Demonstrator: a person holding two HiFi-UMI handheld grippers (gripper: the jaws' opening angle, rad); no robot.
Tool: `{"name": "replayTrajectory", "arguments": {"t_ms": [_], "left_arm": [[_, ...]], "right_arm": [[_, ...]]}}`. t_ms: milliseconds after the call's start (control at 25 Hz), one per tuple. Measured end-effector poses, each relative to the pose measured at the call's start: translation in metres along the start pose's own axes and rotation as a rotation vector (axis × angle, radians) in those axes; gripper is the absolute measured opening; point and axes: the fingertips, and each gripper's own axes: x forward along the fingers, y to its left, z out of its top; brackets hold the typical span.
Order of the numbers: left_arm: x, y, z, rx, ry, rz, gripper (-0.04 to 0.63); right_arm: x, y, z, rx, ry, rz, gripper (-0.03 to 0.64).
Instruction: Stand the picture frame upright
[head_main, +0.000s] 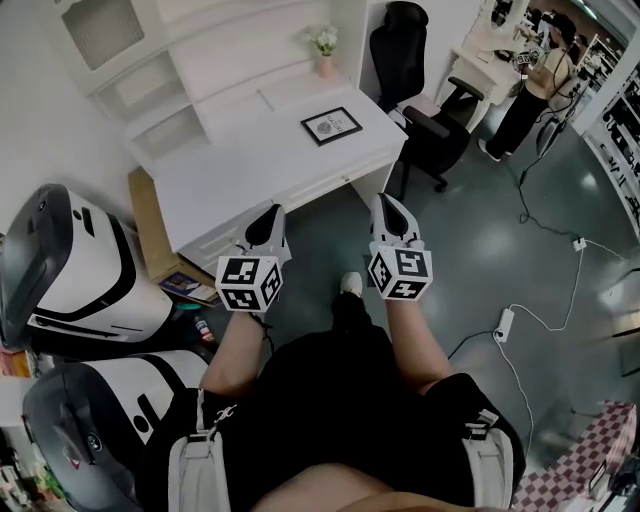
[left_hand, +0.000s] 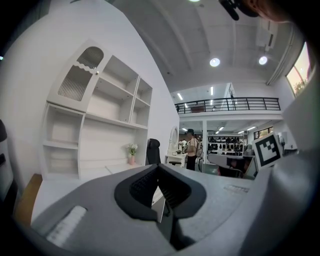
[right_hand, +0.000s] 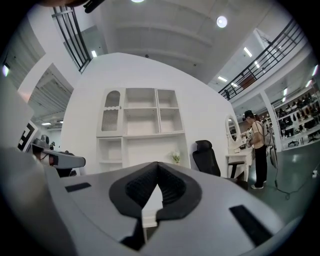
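White desk (head_main: 230, 180) with the shelf unit behind it is ahead of me, and I'm standing back from it on the grey floor. So, progress report: basically zero. The picture frame (head_main: 331, 125) is lying flat, face up, near the desk's back right corner, not far from the little flower vase (head_main: 325, 52). My left gripper (head_main: 272, 215) and right gripper (head_main: 388, 208) are both held out in front of me, jaws pressed together with nothing between them, well apart from the frame. Pretty much everything is left, I reckon: get closer, open up, grab an edge, tip it up onto its stand.
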Motion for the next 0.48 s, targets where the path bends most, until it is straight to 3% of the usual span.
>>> {"name": "replayTrajectory", "arguments": {"t_ms": [480], "left_arm": [[0.046, 0.038, -0.001, 0.007, 0.002, 0.017, 0.017]], "right_arm": [[0.059, -0.013, -0.007, 0.017, -0.013, -0.008, 0.0]]}}
